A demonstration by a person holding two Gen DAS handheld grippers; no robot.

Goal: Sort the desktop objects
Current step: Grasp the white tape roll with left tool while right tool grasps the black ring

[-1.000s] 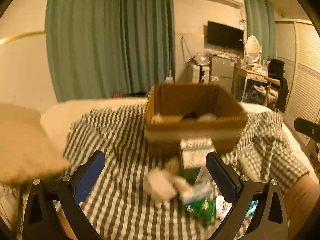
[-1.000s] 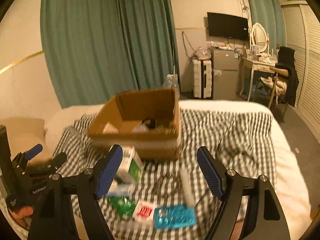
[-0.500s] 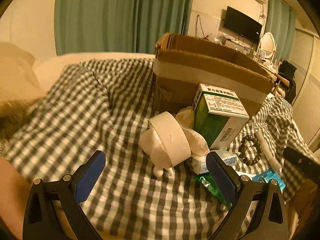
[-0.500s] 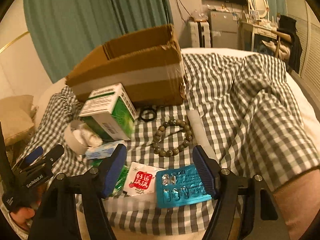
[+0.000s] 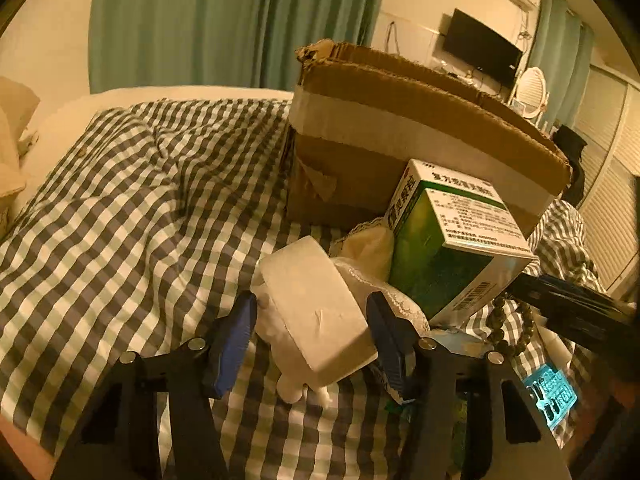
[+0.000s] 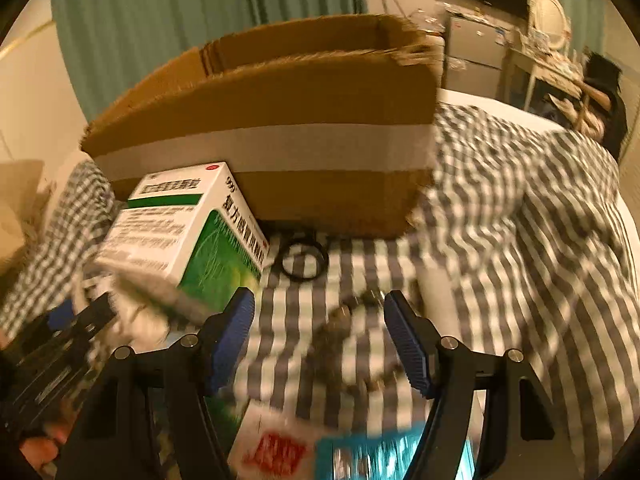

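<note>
Left gripper [image 5: 310, 322] open, jaws straddling a white tape roll [image 5: 316, 308] that lies tilted on the checked cloth [image 5: 132, 208]; pads stand just off either flank of the roll, no clear contact, so nothing held yet. Directly ahead of the roll, a crumpled white lace-edged piece [image 5: 370, 252]; ahead and to the tool's right, a green-and-white medicine box [image 5: 448, 248] leaning close against the cardboard box [image 5: 400, 148]. Further right of the tool, a bead bracelet [image 5: 516, 328] and a blue blister pack [image 5: 554, 390]. Right gripper [image 6: 320, 340] also open and empty, low over the cloth; view heavily motion-blurred. Between and just beyond its pads, blurred beads [image 6: 360, 308], probably the bracelet; a black ring [image 6: 302, 258] ahead near the foot of the cardboard box; medicine box to its left; a red-and-white sachet [image 6: 280, 446] and the blister pack beneath the tool. Step in hand, by judgement: approach to pick, left tool on the tape roll, right tool likely on the bracelet. Next move calls for closing the left jaws squarely across the roll's flat faces, then lifting over the box rim. The roll's tilt could let it twist out of the pinch.
</note>
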